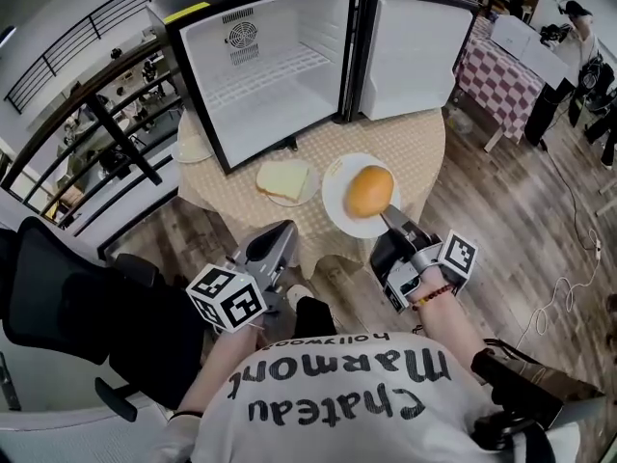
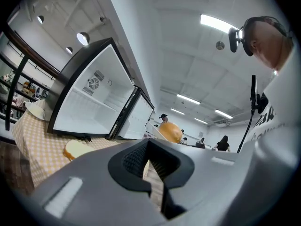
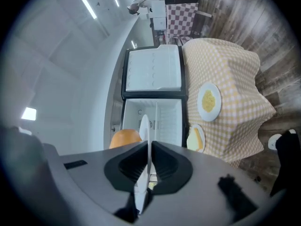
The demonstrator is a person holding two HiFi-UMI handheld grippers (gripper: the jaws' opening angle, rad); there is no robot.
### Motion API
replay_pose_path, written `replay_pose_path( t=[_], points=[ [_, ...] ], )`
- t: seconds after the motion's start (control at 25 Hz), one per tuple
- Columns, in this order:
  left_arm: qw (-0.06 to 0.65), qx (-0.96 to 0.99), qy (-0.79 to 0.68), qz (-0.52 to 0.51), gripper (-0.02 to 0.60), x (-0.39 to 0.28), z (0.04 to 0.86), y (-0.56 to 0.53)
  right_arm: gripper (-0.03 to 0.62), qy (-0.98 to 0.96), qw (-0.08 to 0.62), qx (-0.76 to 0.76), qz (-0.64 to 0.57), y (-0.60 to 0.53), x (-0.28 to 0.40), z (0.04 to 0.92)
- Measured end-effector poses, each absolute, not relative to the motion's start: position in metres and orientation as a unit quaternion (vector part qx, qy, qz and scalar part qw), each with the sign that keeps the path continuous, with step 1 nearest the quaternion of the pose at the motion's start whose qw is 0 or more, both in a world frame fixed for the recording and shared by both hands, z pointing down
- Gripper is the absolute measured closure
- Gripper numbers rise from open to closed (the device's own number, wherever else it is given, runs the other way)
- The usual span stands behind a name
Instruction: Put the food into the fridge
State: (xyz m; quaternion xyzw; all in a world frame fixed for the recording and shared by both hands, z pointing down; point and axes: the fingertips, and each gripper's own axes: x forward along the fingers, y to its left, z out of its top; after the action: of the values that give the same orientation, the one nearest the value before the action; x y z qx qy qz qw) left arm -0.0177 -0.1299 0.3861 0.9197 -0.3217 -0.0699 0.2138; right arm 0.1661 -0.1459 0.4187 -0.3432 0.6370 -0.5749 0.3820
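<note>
You are pinching the white plate at its 5 o'clock rim with the right gripper, jaws clamped on the edge. The bun is sitting on that plate, in front of the open fridge and not inside it. The fridge is standing at 12 o'clock on the table.

The right gripper view is showing what the head view cannot. The plate is running edge-on between the right gripper's jaws, with the bun at its 9 o'clock. A plate of yellow food is lying on the cloth (nowhere to be seen from the head camera).

The bread slice is resting on a small plate at 9 o'clock of the bun.

You are holding the left gripper low at the table's 6 o'clock edge. Its own view is showing the left gripper's jaws drawn almost together on nothing. Only the head and left gripper views are catching another plate at the fridge's 9 o'clock side.
</note>
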Motion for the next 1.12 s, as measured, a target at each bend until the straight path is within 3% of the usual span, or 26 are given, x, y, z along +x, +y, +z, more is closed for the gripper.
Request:
replay_pose_path(
  t=[0.84,1.12],
  points=[
    [0.189,0.935,-0.296,-0.042,0.577,-0.025,0.379,-0.301,0.563,0.613,0.359,-0.375,-0.595,-0.338,0.144,0.437],
    [0.171,0.944,-0.279,-0.034,0.577,-0.028,0.38,-0.343,0.563,0.612,0.323,-0.413,-0.593,-0.396,0.136,0.455]
  ],
)
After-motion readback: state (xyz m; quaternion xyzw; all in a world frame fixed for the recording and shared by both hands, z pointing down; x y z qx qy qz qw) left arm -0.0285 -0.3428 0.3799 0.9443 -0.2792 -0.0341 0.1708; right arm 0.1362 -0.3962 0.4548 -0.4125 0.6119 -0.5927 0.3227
